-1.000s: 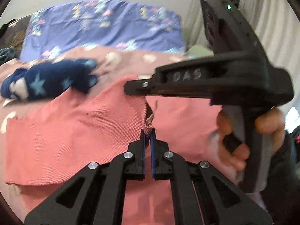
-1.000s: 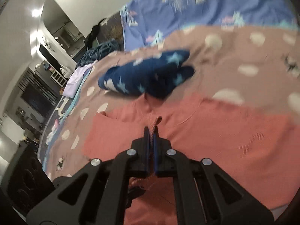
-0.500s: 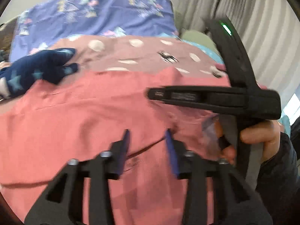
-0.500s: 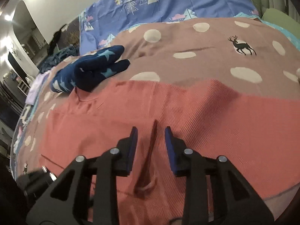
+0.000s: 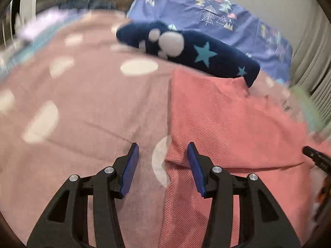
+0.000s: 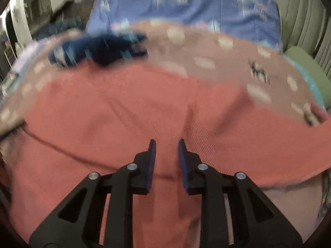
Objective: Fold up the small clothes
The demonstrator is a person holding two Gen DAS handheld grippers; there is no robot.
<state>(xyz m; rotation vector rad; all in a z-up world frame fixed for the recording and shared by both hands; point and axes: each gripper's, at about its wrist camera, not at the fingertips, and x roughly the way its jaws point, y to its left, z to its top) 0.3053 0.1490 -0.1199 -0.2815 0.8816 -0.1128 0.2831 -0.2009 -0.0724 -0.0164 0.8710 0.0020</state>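
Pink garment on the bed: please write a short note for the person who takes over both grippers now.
Left gripper: open, empty, at the left edge of the pink garment.
Right gripper: open, empty, over the garment's middle.
Garment lies flat on the bedspread; a fold line crosses its near part. The navy star garment lies behind, touching its far edge.
Done: one fold, it seems. Left: further folds; navy piece untouched.

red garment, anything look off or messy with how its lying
Mostly flat, but the red garment isn't clear of the navy star-print item, whose end overlaps its far corner. A crease runs across the garment near the open left gripper.
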